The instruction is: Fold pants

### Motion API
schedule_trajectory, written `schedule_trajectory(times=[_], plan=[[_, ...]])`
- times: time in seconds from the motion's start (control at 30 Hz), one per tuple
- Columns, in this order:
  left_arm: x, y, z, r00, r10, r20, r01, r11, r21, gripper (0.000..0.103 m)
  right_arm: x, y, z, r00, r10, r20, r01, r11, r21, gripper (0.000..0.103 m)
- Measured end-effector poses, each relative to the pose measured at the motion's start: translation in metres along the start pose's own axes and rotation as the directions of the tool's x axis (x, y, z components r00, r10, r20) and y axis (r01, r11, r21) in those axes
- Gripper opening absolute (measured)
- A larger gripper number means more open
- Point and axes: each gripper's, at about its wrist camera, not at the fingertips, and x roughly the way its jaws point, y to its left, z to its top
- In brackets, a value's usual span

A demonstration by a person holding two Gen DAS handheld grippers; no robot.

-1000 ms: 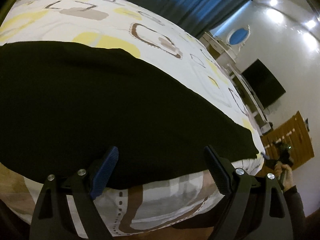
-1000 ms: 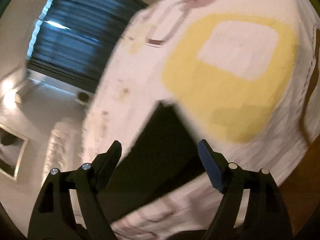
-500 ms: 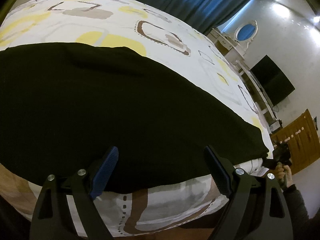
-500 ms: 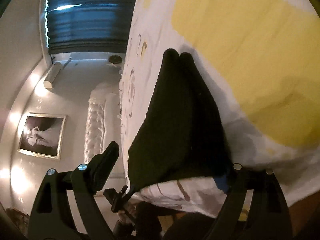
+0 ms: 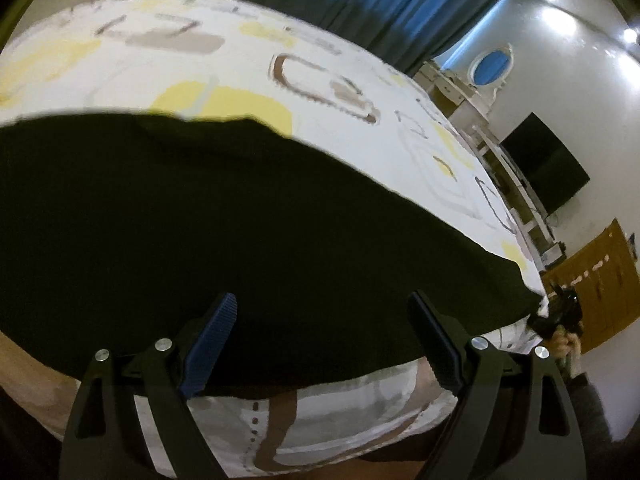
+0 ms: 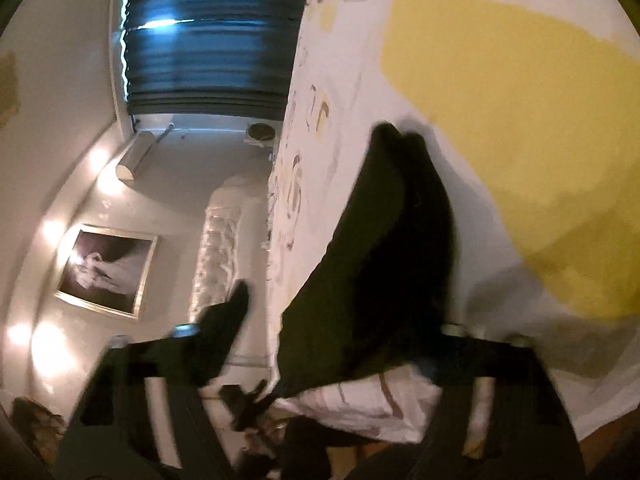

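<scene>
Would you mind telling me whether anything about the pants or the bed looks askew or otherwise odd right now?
Nothing stands out. The black pants lie flat along the near edge of the patterned bedspread, with no bunching visible. Their end sits at the bed's corner, between the closing right gripper's fingers.

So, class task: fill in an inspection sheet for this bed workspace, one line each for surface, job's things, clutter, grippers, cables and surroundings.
Surface: bed with a white, yellow and brown patterned cover.
Job's things: black pants laid flat near its edge.
Clutter: nothing seen.
Grippers: left hand-held gripper open above the pants; right hand-held gripper closing over the pants' end, view blurred.
Cables: nothing seen.
Surroundings: blue curtains, dark screen, framed picture.
</scene>
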Motion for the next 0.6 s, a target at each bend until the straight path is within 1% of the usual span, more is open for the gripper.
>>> schedule_trajectory(times=[0.03, 0.07, 0.1, 0.13, 0.17, 0.23, 0.3, 0.33, 0.37, 0.4, 0.43, 0.47, 0.5, 0.53, 0.6], plan=[[-0.003, -0.002, 0.002, 1.000, 0.011, 0.015, -0.012, 1.000, 0.026, 0.086, 0.005, 0.002, 0.002, 0.999, -0.038, -0.010, 0.038, 0.999, 0.002, 0.036], [-0.008, -0.003, 0.004, 0.999, 0.031, 0.036, -0.033, 0.998, 0.062, 0.086, 0.011, 0.001, 0.006, 0.995, -0.101, -0.027, 0.101, 0.995, 0.004, 0.033], [-0.010, -0.004, 0.005, 0.998, 0.045, 0.050, -0.049, 0.995, 0.083, 0.086, 0.011, 0.000, 0.006, 0.992, -0.125, -0.031, 0.125, 0.992, 0.003, 0.031], [-0.013, -0.003, 0.007, 0.995, 0.069, 0.067, -0.076, 0.991, 0.108, 0.086, 0.013, 0.001, 0.009, 0.988, -0.152, -0.036, 0.153, 0.988, -0.001, 0.030], [-0.015, -0.001, 0.009, 0.992, 0.097, 0.080, -0.107, 0.986, 0.127, 0.086, 0.018, 0.008, 0.004, 0.985, -0.168, -0.039, 0.168, 0.986, -0.002, 0.029], [-0.018, 0.006, 0.013, 0.986, 0.141, 0.090, -0.153, 0.978, 0.139, 0.086, 0.021, 0.016, 0.001, 0.975, -0.220, -0.030, 0.220, 0.975, 0.009, 0.027], [-0.023, 0.017, 0.017, 0.977, 0.188, 0.099, -0.201, 0.968, 0.152, 0.086, 0.009, 0.013, -0.001, 0.952, -0.307, 0.003, 0.307, 0.951, 0.044, 0.030], [-0.025, 0.024, 0.020, 0.973, 0.207, 0.105, -0.222, 0.962, 0.157, 0.086, 0.008, 0.011, -0.003, 0.948, -0.318, 0.007, 0.317, 0.947, 0.058, 0.038], [-0.027, 0.031, 0.022, 0.969, 0.224, 0.105, -0.239, 0.958, 0.161, 0.086, 0.003, 0.005, -0.003, 0.950, -0.311, 0.019, 0.308, 0.947, 0.086, 0.051], [-0.029, 0.043, 0.025, 0.962, 0.254, 0.095, -0.267, 0.949, 0.164, 0.086, 0.002, 0.003, -0.007, 0.961, -0.275, 0.020, 0.271, 0.957, 0.105, 0.058], [-0.029, 0.051, 0.028, 0.959, 0.271, 0.086, -0.282, 0.945, 0.165, 0.086, 0.000, 0.000, -0.005, 0.971, -0.236, 0.020, 0.232, 0.964, 0.128, 0.062], [-0.031, 0.063, 0.031, 0.952, 0.296, 0.074, -0.304, 0.938, 0.165, 0.086, -0.001, -0.003, -0.002, 0.981, -0.193, 0.024, 0.188, 0.970, 0.152, 0.068], [-0.033, 0.070, 0.032, 0.950, 0.305, 0.072, -0.313, 0.936, 0.161, 0.086, 0.001, -0.006, -0.001, 0.985, -0.174, 0.023, 0.168, 0.973, 0.161, 0.073], [-0.036, 0.081, 0.034, 0.946, 0.313, 0.078, -0.322, 0.935, 0.150, 0.086, 0.004, -0.007, 0.003, 0.988, -0.154, 0.011, 0.150, 0.974, 0.171, 0.074], [-0.043, 0.099, 0.035, 0.940, 0.328, 0.092, -0.337, 0.934, 0.116, 0.086, 0.011, -0.008, 0.011, 0.988, -0.156, -0.021, 0.157, 0.974, 0.165, 0.075]])
